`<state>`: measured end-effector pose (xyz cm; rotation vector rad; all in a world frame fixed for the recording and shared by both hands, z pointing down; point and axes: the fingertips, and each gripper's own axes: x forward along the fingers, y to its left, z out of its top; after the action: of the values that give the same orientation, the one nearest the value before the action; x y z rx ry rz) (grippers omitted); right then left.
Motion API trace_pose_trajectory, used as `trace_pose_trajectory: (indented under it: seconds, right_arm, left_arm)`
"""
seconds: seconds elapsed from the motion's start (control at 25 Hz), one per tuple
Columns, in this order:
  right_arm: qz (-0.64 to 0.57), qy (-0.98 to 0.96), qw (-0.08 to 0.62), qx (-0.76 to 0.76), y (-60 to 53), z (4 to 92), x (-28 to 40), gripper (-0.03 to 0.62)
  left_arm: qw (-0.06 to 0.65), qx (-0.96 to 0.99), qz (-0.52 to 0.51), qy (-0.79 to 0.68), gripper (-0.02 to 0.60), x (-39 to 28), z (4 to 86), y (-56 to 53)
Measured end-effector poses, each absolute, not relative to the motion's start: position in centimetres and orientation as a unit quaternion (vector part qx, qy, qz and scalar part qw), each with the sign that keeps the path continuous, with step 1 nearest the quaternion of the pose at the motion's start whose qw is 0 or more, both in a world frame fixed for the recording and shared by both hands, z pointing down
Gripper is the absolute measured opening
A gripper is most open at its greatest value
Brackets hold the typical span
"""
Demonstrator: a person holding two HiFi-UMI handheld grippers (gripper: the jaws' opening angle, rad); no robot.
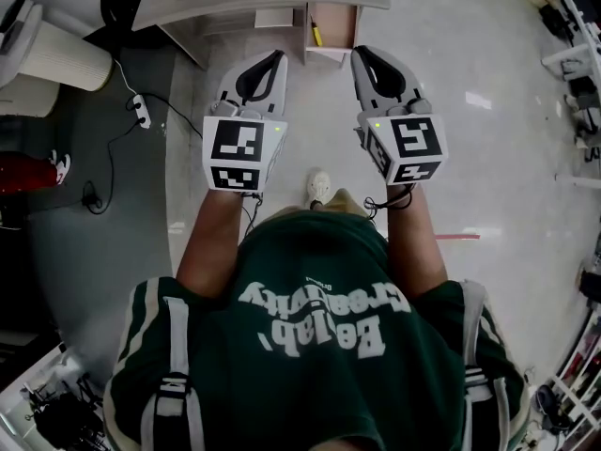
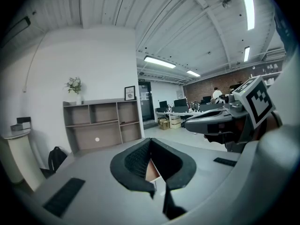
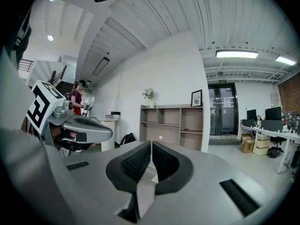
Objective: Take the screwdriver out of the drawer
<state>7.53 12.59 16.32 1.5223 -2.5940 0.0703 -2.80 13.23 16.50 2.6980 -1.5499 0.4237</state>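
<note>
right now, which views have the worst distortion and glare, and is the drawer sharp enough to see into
Head view: mild bending at the edges, pale glare patches on the floor, yet the open drawer and the yellow screwdriver in it read sharp. Left gripper view: heavy fisheye, dark corners, ceiling light strip blown out. Right gripper view: same fisheye and dark rim, ceiling lamp bright.

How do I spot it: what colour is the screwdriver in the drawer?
Yellow; the screwdriver shows best in the head view.
</note>
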Motion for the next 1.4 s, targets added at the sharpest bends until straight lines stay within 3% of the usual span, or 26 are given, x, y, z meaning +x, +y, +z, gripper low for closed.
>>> trace_pose_trajectory:
  seconds: [0.96,1.4]
  right_arm:
    - [0.054,-0.859,0.086,0.501,1.3,22.6,11.6,0.037]
    - [0.072,-0.847,0.115,0.514,-8.3,25.0,7.5,0.037]
  left_arm:
    - [0.019,0.851,0.142,-0.505,0.018,0.1,21.4,1.6]
    - [0.021,0.870,0.157,-0.468,0.018,-2.5,24.6,-9.5]
